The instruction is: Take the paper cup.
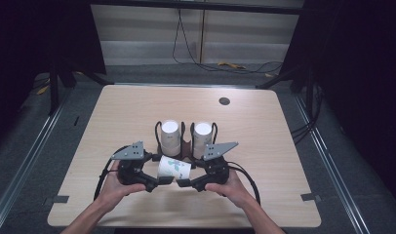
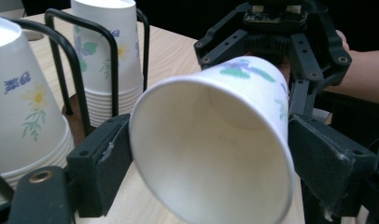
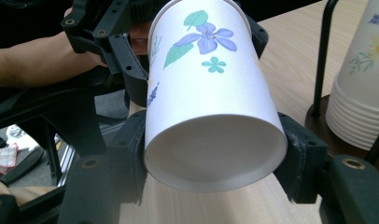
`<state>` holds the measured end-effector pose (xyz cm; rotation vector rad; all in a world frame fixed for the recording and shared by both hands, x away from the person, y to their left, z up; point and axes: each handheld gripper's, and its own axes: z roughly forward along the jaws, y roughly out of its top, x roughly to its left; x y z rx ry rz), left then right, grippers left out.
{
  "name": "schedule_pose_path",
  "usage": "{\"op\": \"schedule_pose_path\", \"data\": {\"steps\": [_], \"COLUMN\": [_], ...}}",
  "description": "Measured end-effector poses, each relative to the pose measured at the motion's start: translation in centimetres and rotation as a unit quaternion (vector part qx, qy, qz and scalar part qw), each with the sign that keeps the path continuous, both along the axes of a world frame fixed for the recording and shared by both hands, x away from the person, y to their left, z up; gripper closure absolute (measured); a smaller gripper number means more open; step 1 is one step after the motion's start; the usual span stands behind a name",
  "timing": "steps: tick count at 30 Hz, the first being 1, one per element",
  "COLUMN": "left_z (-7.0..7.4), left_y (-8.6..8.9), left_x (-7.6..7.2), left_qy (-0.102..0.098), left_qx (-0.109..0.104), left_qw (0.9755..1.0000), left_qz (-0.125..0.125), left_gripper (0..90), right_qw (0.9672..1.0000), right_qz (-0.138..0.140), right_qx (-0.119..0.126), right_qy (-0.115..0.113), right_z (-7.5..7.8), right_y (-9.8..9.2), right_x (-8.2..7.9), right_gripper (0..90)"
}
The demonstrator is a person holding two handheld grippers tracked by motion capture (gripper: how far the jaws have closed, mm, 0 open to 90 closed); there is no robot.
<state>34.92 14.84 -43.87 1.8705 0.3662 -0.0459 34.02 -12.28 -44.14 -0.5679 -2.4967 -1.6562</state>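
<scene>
A: Where's the cup?

B: Paper cup [image 1: 174, 168] lies on its side btwn both grippers, just above the table [image 1: 264, 146]. Left gripper [image 2: 206, 172] clamps the open rim; right gripper [image 3: 215, 158] clamps the base end, jaws nearly closed.

A: Looks?

B: White w/ purple flower, green leaves.

A: Containers?

B: Black wire rack [image 1: 185, 141] right behind; two upside-down cup stacks [image 1: 170, 137] in it.

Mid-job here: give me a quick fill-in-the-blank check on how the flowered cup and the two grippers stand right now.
1. The paper cup lies tilted between the left gripper and the ____ gripper.
2. In the left gripper view the cup shows its ____ end.
3. Behind it, the black wire rack holds ____ stacks of cups.
4. The right gripper clamps the cup's ____ end.

Missing words: right; open; two; closed
</scene>
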Motion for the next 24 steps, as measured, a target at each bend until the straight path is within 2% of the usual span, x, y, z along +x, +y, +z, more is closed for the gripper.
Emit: {"op": "schedule_pose_path", "data": {"steps": [3, 8, 16, 19, 20, 24], "left_z": [-0.05, -0.12, -0.27, -0.24, -0.16, -0.10], "left_y": [-0.05, -0.01, 0.05, 0.04, 0.02, 0.08], "left_x": [0.02, 0.13, 0.13, 0.06, -0.08, -0.25], "left_qy": [-0.002, 0.002, 0.005, -0.001, -0.011, -0.018], "left_qx": [0.001, -0.012, -0.012, -0.011, -0.008, -0.002], "left_qw": [1.0000, 0.9999, 0.9999, 0.9999, 0.9999, 0.9998], "left_qz": [-0.001, -0.007, -0.007, -0.007, -0.007, -0.010], "left_gripper": [16.3, 17.2, 17.1, 17.5, 18.3, 20.4], "right_qw": [1.0000, 1.0000, 0.9999, 0.9999, 0.9999, 0.9999], "right_qz": [0.002, 0.003, 0.002, 0.002, 0.003, 0.009], "right_qx": [-0.002, -0.001, -0.005, -0.004, -0.006, -0.008], "right_qy": [-0.002, -0.007, -0.010, -0.010, -0.010, -0.004], "right_z": [-0.02, 0.12, 0.12, 0.10, 0.09, 0.05], "right_y": [0.14, 0.00, 0.11, 0.09, 0.10, 0.02], "right_x": [-0.03, -0.09, -0.18, -0.17, -0.19, -0.12], "right_gripper": [36.7, 36.8, 36.8, 36.8, 36.8, 36.9]}}
